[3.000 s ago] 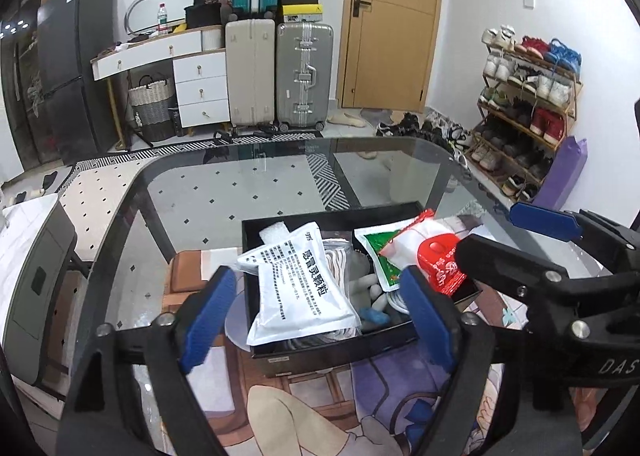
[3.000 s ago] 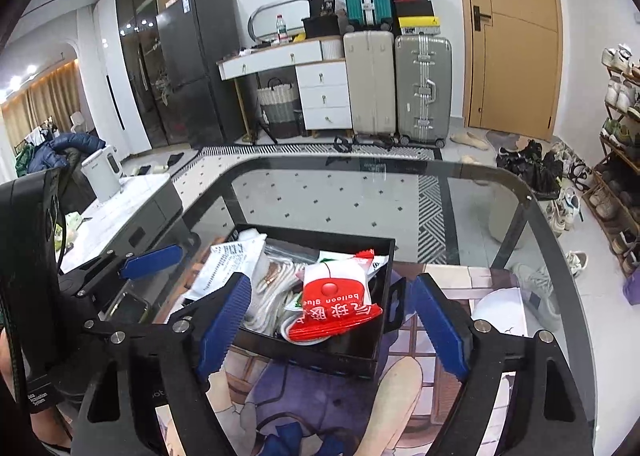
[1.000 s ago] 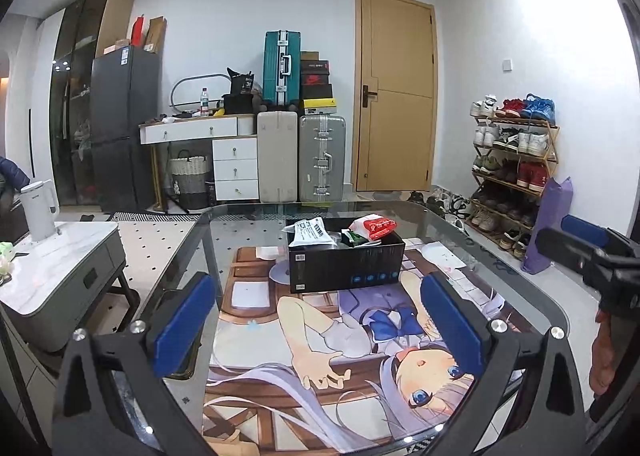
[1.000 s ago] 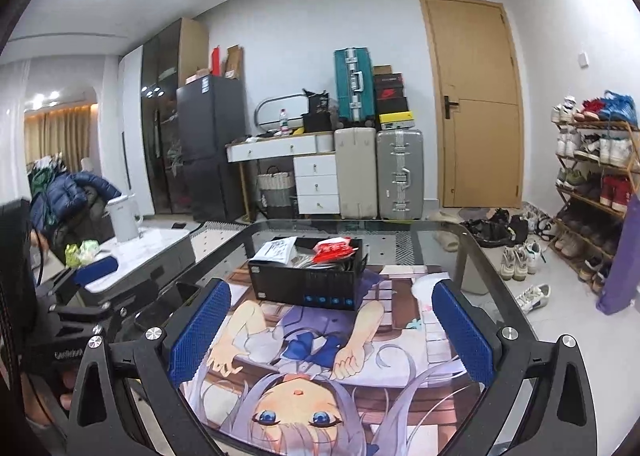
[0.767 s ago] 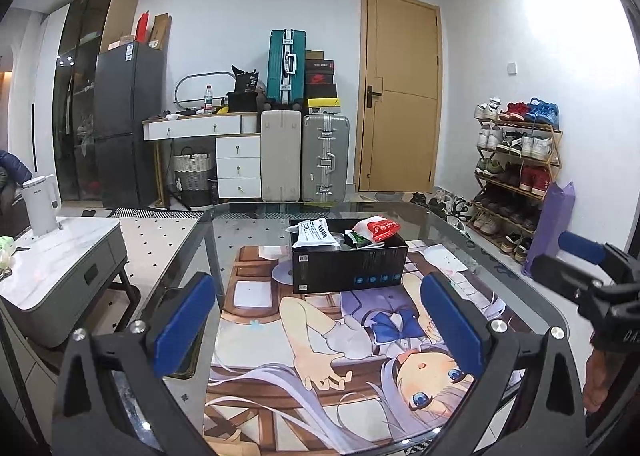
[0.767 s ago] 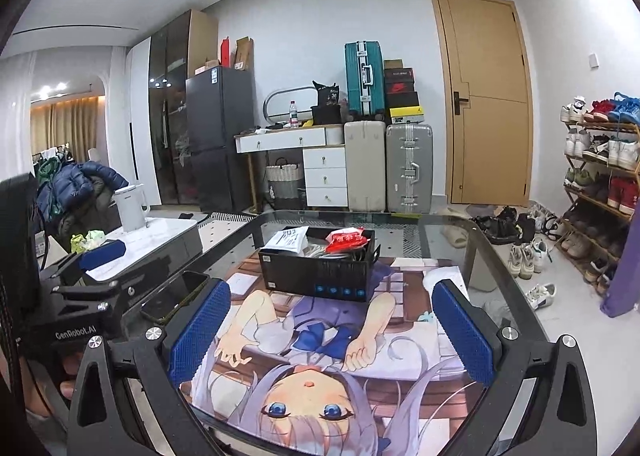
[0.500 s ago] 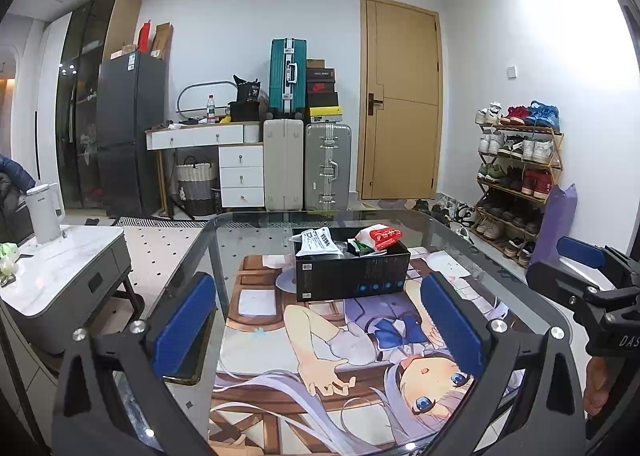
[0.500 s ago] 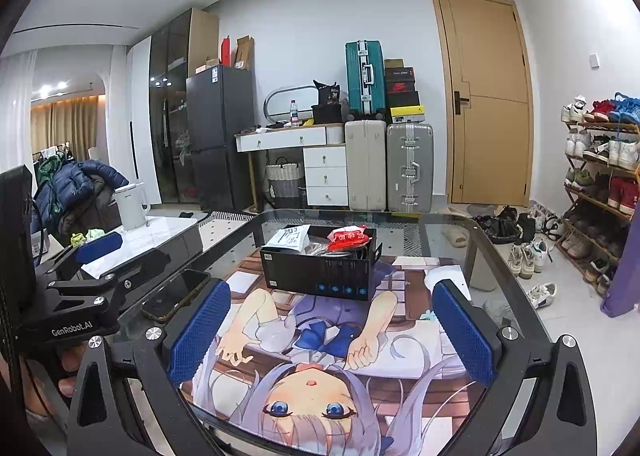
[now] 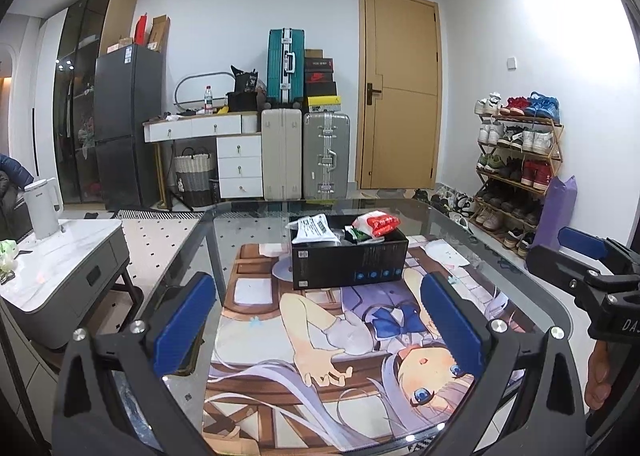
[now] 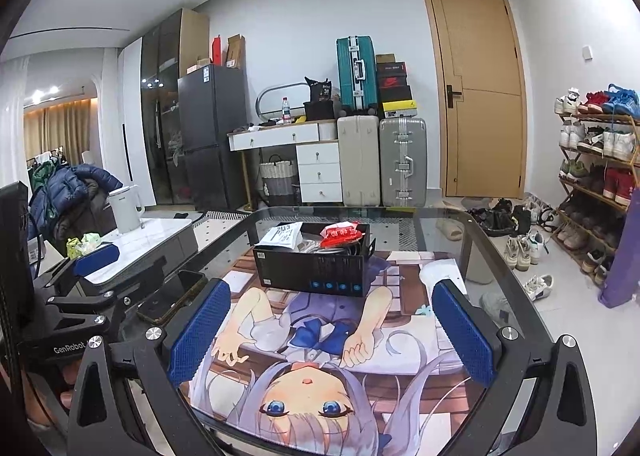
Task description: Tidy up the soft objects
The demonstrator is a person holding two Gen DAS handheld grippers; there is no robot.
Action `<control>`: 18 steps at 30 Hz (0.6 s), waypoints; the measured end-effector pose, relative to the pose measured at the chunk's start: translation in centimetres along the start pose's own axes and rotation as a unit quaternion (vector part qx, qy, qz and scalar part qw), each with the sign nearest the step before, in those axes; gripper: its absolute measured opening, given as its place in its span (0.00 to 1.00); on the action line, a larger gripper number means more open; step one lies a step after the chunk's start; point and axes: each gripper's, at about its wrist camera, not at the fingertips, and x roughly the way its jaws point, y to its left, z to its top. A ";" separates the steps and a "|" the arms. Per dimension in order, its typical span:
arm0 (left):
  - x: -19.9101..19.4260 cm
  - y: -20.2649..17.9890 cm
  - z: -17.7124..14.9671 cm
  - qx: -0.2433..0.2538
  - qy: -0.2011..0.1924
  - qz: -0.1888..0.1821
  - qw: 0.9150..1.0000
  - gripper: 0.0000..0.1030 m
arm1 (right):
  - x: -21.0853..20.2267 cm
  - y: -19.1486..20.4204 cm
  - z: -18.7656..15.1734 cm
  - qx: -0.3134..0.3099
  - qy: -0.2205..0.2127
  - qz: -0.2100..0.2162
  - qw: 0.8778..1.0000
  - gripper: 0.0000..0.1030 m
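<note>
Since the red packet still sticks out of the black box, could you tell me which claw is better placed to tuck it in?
Probably the right claw: open, empty, and the red packet lies nearly straight ahead. From the left claw it sits right of centre.

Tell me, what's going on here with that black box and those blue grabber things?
A person is holding two grabbers. The left gripper and the right gripper are both open, empty and held back from the black box, not touching it. The box sits on the anime picture mat on the glass table. Soft packets are piled inside it: a white packet and a red-and-white packet poke out of the top. Nothing is being picked up right now.
</note>
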 end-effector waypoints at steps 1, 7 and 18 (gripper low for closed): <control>0.1 -0.1 0.0 0.002 0.003 -0.003 1.000 1.00 | 0.1 0.0 -0.1 -0.001 0.003 0.000 1.000 0.99; 0.0 -0.2 -0.1 0.004 0.004 -0.004 1.000 1.00 | 0.3 0.1 -0.2 -0.001 0.006 0.000 1.000 0.99; -0.1 -0.3 -0.1 0.004 0.003 -0.004 1.000 1.00 | 0.6 0.3 -0.6 0.003 0.012 0.004 1.000 0.99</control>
